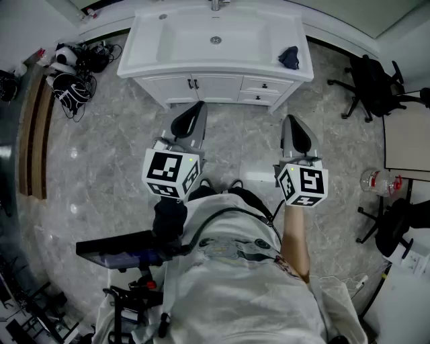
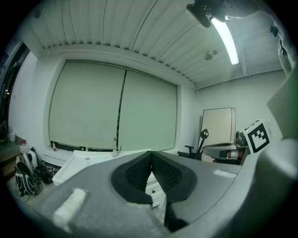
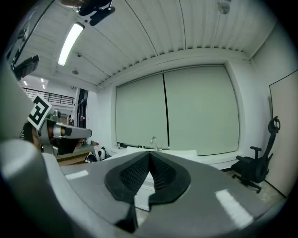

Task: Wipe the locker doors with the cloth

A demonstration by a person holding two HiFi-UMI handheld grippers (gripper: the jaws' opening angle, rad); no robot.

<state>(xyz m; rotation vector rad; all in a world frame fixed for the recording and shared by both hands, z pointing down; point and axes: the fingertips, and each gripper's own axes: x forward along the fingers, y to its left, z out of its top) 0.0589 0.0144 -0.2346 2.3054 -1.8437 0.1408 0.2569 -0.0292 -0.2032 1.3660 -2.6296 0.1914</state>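
Nearest the camera, at the bottom of the head view, a person's torso (image 1: 255, 289) fills the frame. Just above it, left of centre, is the left gripper (image 1: 193, 111), its marker cube (image 1: 171, 173) facing the camera. Its own view shows its jaws pressed together with nothing between them. The right gripper (image 1: 293, 125) sits right of centre, level with the left one and well apart from it. Its own view likewise shows the ribbed pads (image 3: 135, 174) closed tip to tip on nothing. Both point up-frame over the grey marble floor (image 1: 114, 161) toward a white vanity (image 1: 144, 50) across the top centre, and neither touches it. Two doors (image 1: 195, 85) with dark knobs lie beyond the left gripper's tips, with drawers (image 1: 263, 86) to their right. The cloth (image 1: 289, 57), dark blue and bunched, lies on the vanity top at its right corner, beside the basin (image 1: 195, 33) and well apart from both grippers. A faucet (image 1: 216, 5) stands at the top edge. Bags (image 1: 70, 77) sit on the floor at upper left. A black chair (image 1: 373, 84) stands at upper right, and a clear bottle (image 1: 379, 181) lies near the right edge. Behind the vanity, the gripper views show pale blinds (image 3: 195, 111).
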